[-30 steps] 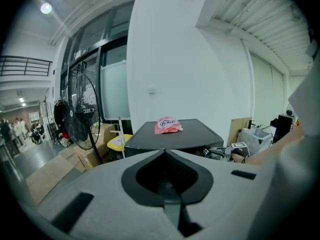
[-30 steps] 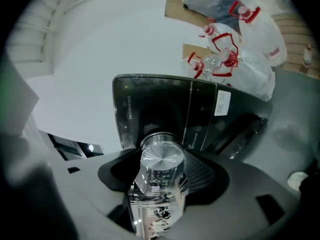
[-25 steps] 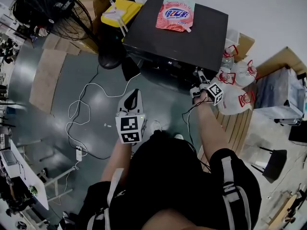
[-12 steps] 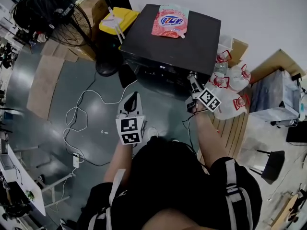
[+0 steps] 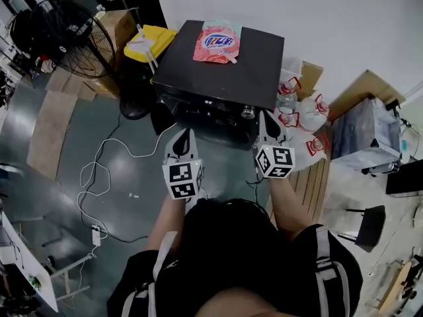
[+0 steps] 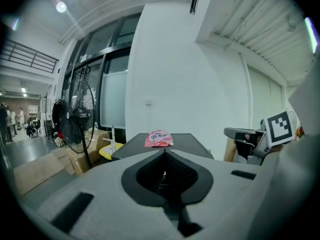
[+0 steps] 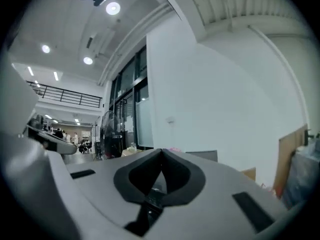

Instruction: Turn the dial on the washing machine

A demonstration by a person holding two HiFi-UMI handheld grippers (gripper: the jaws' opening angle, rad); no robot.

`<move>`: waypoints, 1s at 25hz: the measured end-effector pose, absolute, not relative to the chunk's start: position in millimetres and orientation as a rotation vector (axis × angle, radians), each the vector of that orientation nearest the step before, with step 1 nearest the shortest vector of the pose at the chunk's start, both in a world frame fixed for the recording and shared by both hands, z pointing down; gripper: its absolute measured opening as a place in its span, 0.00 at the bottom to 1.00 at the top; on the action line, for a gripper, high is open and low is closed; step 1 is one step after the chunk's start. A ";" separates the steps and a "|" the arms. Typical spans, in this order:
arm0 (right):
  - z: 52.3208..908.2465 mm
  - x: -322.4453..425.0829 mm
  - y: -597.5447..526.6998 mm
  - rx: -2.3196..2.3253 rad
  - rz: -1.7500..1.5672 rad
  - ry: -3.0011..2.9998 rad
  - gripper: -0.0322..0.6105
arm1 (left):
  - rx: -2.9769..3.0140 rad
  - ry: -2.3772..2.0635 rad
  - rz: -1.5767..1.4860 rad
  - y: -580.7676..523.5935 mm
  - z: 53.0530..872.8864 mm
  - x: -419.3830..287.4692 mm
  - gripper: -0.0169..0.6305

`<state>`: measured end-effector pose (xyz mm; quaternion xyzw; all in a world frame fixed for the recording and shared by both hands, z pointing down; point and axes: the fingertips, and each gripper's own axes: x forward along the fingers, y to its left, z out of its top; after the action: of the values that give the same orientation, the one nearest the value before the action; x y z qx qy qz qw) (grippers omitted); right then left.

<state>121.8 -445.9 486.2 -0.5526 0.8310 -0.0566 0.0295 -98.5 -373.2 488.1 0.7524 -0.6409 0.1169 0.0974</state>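
Note:
The black washing machine (image 5: pixel 218 71) stands ahead of me with a pink detergent pouch (image 5: pixel 216 41) lying on its lid. Its round dial (image 5: pixel 248 112) shows on the front panel near the right end. My right gripper (image 5: pixel 265 115) points up at the panel just right of the dial, apart from it, jaws shut with nothing between them (image 7: pixel 161 152). Further left, my left gripper (image 5: pixel 185 133) hovers in front of the machine, shut and empty (image 6: pixel 164 152). The left gripper view shows the machine (image 6: pixel 190 143) and pouch (image 6: pixel 159 139) beyond its tips.
A large floor fan (image 5: pixel 63 35) and a yellow bin (image 5: pixel 153 41) stand left of the machine, with cardboard boxes behind. Several water jugs (image 5: pixel 305 121) crowd its right side above a wooden pallet (image 5: pixel 312 180). A white cable (image 5: pixel 99 170) snakes over the floor.
The right gripper has drawn back from the machine's front right and its jaws have gone from wide to shut. The left gripper has barely moved. My head view has shifted.

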 end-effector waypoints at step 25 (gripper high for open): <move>470.9 132.7 -412.5 -1.699 -0.128 2.625 0.06 | 2.287 -1.843 0.301 -363.4 479.3 -57.5 0.02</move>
<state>132.7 -412.5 470.9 -0.5430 0.8387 -0.0408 0.0061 -57.5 -363.4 479.3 0.7712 -0.6214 0.1014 0.0942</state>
